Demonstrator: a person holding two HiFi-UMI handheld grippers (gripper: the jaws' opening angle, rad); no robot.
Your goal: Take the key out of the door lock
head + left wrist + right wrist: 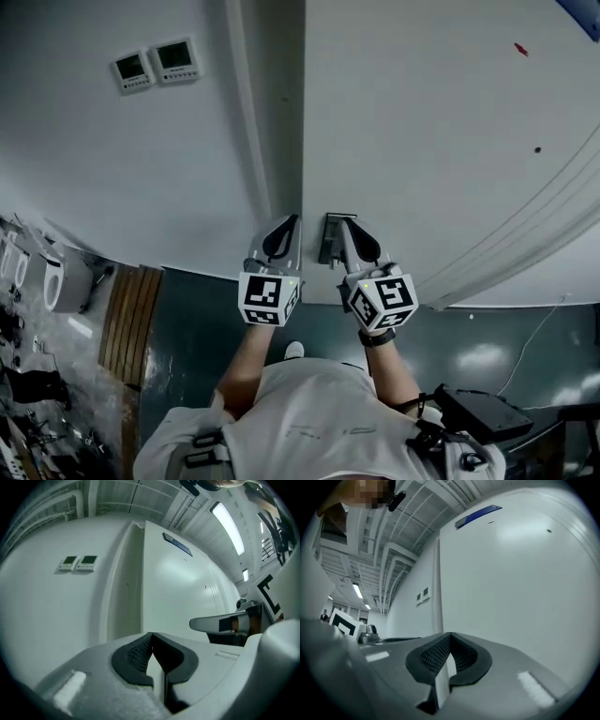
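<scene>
The door (450,141) was smooth white with a soft sheen; the wall (112,169) at nine o'clock looked matt. The left gripper (292,218) and right gripper (342,221) had matt grey plastic shells and black, finely ribbed pads (133,653). The floor (197,319) was glossy, and the slats (131,314) at eight o'clock looked wooden.

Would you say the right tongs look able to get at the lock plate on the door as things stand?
Probably yes: the right tongs sit shut just beside the lock plate, with nothing between them. No key can be made out there, though.
</scene>
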